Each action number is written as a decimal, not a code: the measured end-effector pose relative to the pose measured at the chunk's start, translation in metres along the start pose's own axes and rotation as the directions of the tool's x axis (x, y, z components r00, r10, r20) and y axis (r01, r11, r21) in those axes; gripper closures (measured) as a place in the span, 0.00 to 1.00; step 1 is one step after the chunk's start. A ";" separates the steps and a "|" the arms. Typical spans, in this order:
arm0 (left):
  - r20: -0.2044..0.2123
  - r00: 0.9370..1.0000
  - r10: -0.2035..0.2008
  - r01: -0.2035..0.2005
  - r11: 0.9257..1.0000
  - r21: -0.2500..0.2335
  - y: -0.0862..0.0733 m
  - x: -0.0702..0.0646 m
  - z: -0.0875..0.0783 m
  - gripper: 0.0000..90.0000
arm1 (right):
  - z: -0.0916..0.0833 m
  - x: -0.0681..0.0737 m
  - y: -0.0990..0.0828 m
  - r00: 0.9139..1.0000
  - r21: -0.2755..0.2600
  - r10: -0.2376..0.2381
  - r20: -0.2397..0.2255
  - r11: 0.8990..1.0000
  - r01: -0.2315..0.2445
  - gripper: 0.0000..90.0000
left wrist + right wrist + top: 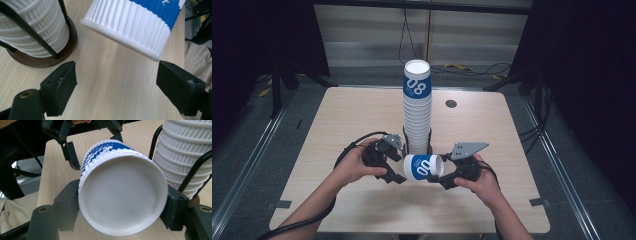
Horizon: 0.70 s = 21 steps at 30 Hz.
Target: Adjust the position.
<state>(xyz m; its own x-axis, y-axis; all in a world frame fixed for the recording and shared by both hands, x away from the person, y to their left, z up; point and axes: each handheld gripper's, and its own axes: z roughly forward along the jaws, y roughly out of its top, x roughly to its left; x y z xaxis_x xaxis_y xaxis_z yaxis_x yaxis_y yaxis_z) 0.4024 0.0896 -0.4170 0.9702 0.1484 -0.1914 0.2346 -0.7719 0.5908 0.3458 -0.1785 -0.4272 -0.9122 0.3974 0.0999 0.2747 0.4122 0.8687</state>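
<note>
Spanning most of the high view, the pale wooden rectangular desk (362, 120) carries a tall stack of ribbed white paper cups (417, 112), topped by a blue-banded one, standing in a black wire rack on a round dark base (63, 53). Just in front of that stack, above the near half of the desk, a single white ribbed paper cup with a blue printed band (423, 167) lies on its side between the two hands. The right tongs (443, 176) are closed on it near its flat bottom, one pad on either flank, and hold it clear of the desk. The left tongs (398, 170) stand wide open at the cup's rim end, gripping nothing.

The step looks like a handover or a joint grip on this cup. To do it well, the left tongs should probably close gently around the ribbed wall just behind the rolled rim, square to it, since thin paper will likely crush under a hard pinch.

The right gripper view shows the pads (68, 202) pressing on the cup's base end; the left gripper view instead reveals the gap between its own open pads (65, 78) and the rolled rim (125, 41).
</note>
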 end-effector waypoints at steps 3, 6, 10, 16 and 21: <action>-0.009 1.000 0.001 -0.001 1.000 -0.004 -0.001 0.000 0.001 0.18 | -0.001 -0.001 0.000 1.000 0.000 -0.002 0.003 1.000 0.002 0.31; -0.011 1.000 0.006 -0.006 1.000 -0.015 -0.001 0.000 0.001 0.18 | -0.001 -0.001 -0.001 1.000 -0.003 -0.001 0.006 1.000 0.001 0.31; -0.017 1.000 0.011 -0.012 1.000 -0.020 -0.001 -0.001 0.001 0.18 | -0.001 -0.001 0.000 1.000 -0.009 0.002 0.000 1.000 -0.002 0.31; -0.022 1.000 0.020 -0.021 0.999 -0.027 -0.001 -0.002 0.002 0.18 | -0.001 -0.001 -0.001 1.000 -0.003 0.003 0.000 1.000 -0.003 0.31; -0.028 1.000 0.013 -0.014 0.999 -0.043 -0.002 -0.003 0.004 0.18 | -0.002 -0.001 -0.001 1.000 -0.007 0.005 -0.001 1.000 -0.005 0.31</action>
<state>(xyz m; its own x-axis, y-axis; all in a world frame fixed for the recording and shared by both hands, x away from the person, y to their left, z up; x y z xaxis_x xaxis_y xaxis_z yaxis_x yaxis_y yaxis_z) 0.3988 0.0881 -0.4205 0.9746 0.1551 -0.1617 0.2228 -0.7470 0.6263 0.3460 -0.1803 -0.4271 -0.9112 0.3983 0.1047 0.2771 0.4049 0.8714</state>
